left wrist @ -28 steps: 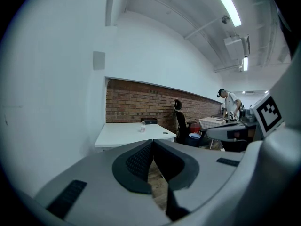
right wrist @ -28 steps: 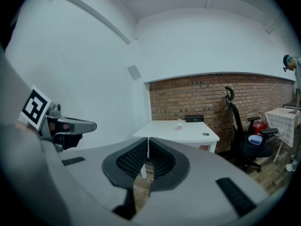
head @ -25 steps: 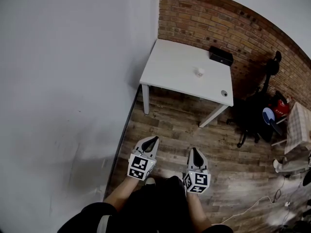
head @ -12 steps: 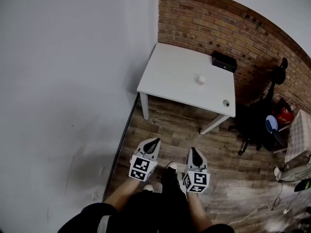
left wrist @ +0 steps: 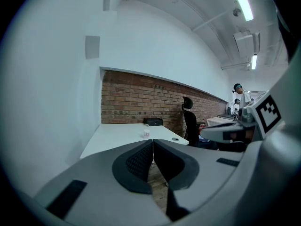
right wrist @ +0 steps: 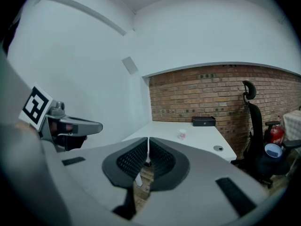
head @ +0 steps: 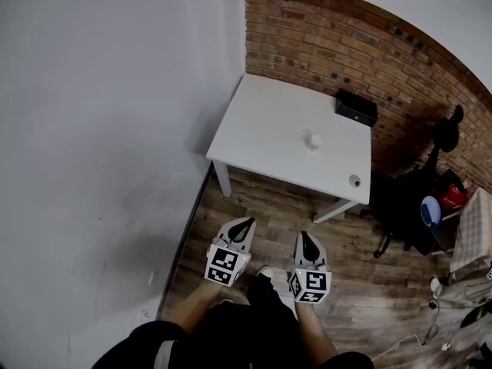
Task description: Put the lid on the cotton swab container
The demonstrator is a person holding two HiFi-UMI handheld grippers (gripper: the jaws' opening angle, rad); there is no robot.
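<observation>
The left gripper (head: 246, 223) has its jaws pressed together on nothing, and the right gripper (head: 304, 237) beside it is likewise closed and empty. Both hang over the floor (head: 350, 241), well apart from the table (head: 254, 129). The container (head: 314, 140) stands near the table's middle. A small disc (head: 354, 181) at the near right corner may be the lid, too small to tell. Mistaking that disc could send a gripper to the wrong thing, and closed jaws arriving unopened would likely knock the light container over. Counted: two grippers, one table, one container, one disc, one box (head: 356, 108).
</observation>
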